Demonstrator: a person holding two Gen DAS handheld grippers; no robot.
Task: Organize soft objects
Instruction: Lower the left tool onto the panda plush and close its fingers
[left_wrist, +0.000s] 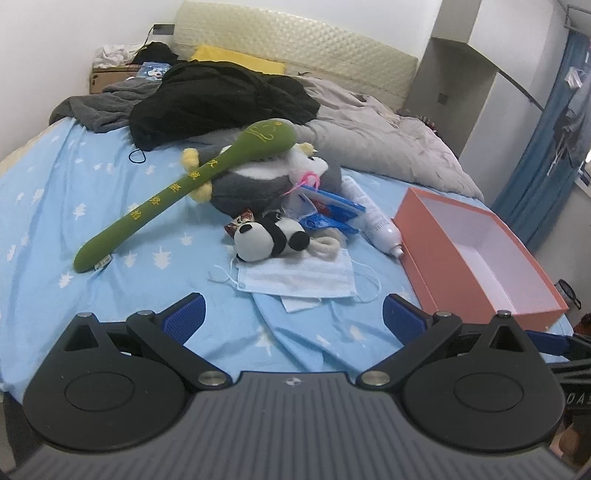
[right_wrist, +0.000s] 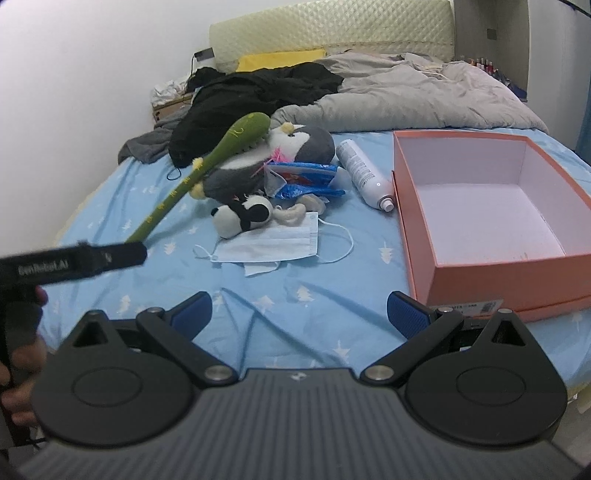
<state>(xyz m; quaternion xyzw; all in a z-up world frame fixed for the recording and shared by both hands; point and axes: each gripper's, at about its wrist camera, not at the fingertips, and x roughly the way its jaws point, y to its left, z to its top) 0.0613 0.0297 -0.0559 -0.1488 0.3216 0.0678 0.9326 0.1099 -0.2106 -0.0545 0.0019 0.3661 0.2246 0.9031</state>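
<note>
A small panda plush (left_wrist: 267, 238) (right_wrist: 242, 216) lies on the blue bed sheet (left_wrist: 74, 206), partly on a face mask (left_wrist: 295, 278) (right_wrist: 271, 242). Behind it sits a grey penguin plush (left_wrist: 258, 181) (right_wrist: 258, 162) with a long green plush stick (left_wrist: 184, 190) (right_wrist: 207, 164) leaning across it. An open, empty pink box (left_wrist: 476, 266) (right_wrist: 491, 206) stands to the right. My left gripper (left_wrist: 293, 315) is open and empty, low over the sheet in front of the mask. My right gripper (right_wrist: 299, 314) is open and empty, beside the box's front left corner.
A white spray bottle (left_wrist: 376, 221) (right_wrist: 364, 173) lies between the toys and the box. Blue packets (left_wrist: 328, 212) (right_wrist: 306, 179) lie by the penguin. Black clothing (left_wrist: 221, 99), a grey blanket (left_wrist: 388, 144) and a yellow pillow (left_wrist: 240, 61) cover the far bed. The left gripper's body shows in the right wrist view (right_wrist: 74, 260).
</note>
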